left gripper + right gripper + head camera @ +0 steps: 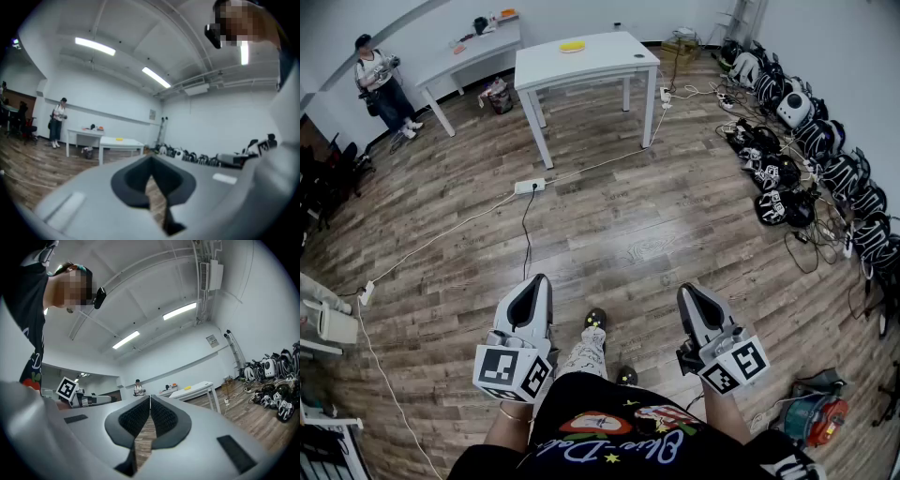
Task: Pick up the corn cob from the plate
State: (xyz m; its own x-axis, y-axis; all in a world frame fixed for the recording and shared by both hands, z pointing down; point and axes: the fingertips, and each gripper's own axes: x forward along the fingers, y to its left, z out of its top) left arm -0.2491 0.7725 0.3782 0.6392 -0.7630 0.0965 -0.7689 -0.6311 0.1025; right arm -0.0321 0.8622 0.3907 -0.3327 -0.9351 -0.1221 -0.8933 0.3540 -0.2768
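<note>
Held left gripper [539, 279] and right gripper [687, 291] side by side close in front of the body, both about level, above wooden floor [628, 216]. Had left jaws closed, tips touching, nothing gripped; only floor seen through the narrow slit below the tips. Had right jaws closed the same way, ribbed pads [133, 419] meeting at the tips, empty. Stood with shoes [595, 319] below and between the two grippers. Saw orange cable reel [814, 419] on the floor just off to the right.

Noted, further out, power strip [530, 186] lying mid-floor, white cable [441, 234] trailing from it toward the left. Noted row of black-and-white gear [787, 173] piled along the right wall.

Found corn cob [572, 46] well apart from both grippers, resting on top of white table [609, 67] at the far end of the room, toward its back edge. Saw it only as a small yellow patch; finer detail too small to tell. Saw second table [487, 42] beside the first, nearer the back wall, with small items on it. Saw person [380, 84] standing at far left by that wall.
</note>
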